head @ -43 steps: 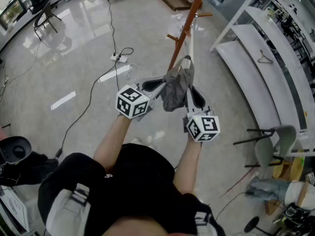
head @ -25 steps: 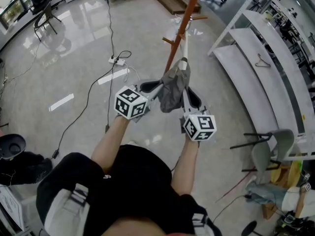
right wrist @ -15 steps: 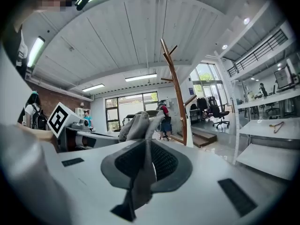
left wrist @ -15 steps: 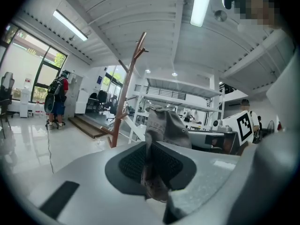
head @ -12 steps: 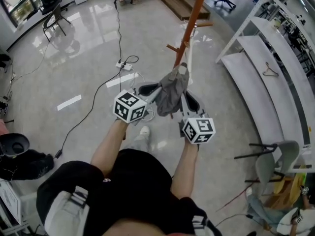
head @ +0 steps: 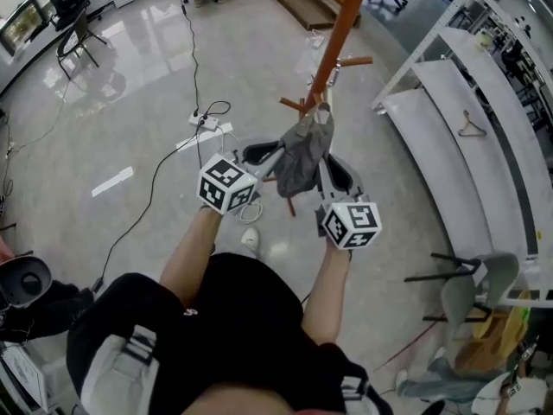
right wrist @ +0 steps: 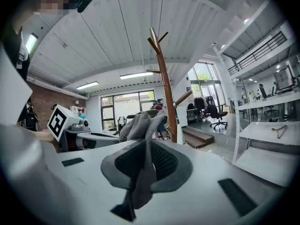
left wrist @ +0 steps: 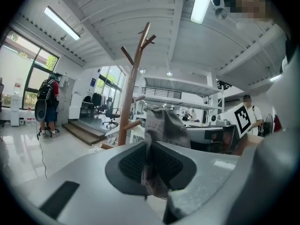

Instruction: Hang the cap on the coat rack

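A grey cap (head: 304,156) hangs between my two grippers, held in the air in front of the wooden coat rack (head: 333,41). My left gripper (head: 281,152) is shut on the cap's left side, with cloth (left wrist: 161,130) pinched between the pads. My right gripper (head: 321,150) is shut on the right side; grey fabric (right wrist: 140,125) runs down between its jaws. The rack's brown pole (left wrist: 131,93) rises just beyond the cap, with short pegs branching near its top (right wrist: 157,39). The cap's top edge sits close to a low peg (head: 298,106).
White shelving (head: 449,119) with a wire hanger (head: 471,130) runs along the right. A power strip and cables (head: 203,121) lie on the glossy floor at left. A grey chair (head: 471,279) stands at lower right. A person with a backpack (left wrist: 47,102) stands far left.
The cap and both grippers have moved closer to the coat rack's pole over the last seconds. The grips on the cap look unchanged.
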A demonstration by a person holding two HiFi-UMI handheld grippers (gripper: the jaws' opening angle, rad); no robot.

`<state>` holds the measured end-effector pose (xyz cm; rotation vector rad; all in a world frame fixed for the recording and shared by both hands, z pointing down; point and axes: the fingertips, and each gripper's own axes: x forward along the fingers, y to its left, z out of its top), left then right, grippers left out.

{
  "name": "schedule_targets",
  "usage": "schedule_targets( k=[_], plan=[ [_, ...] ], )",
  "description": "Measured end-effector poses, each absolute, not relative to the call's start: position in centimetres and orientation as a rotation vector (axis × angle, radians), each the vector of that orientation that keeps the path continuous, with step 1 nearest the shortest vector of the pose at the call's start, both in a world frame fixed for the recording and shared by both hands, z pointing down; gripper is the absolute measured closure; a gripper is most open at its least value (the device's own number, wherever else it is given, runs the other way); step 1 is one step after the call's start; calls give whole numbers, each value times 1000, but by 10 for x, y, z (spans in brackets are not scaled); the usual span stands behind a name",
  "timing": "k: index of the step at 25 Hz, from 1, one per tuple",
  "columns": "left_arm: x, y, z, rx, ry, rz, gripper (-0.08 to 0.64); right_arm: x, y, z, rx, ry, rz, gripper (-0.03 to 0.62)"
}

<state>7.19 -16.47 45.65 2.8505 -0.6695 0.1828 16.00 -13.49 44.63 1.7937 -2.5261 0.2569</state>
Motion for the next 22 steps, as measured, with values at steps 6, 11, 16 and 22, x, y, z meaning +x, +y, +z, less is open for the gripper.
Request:
schedule_targets(
  k=[6,11,16,22],
  plan=[
    [84,-211,471,2850,-613,193,531,173,-182,463,1787,-2440,306,563],
    [97,-229,493,2820,-561,199,531,188,-200,482,1794,-2372,344,561],
    [105,-241,510,2795,-564,218,531,197,-212,498,1780,-2339,379,561],
    [111,-251,532,2747,-612,286,531,202,-224,517,1722,-2305,419,561]
  ],
)
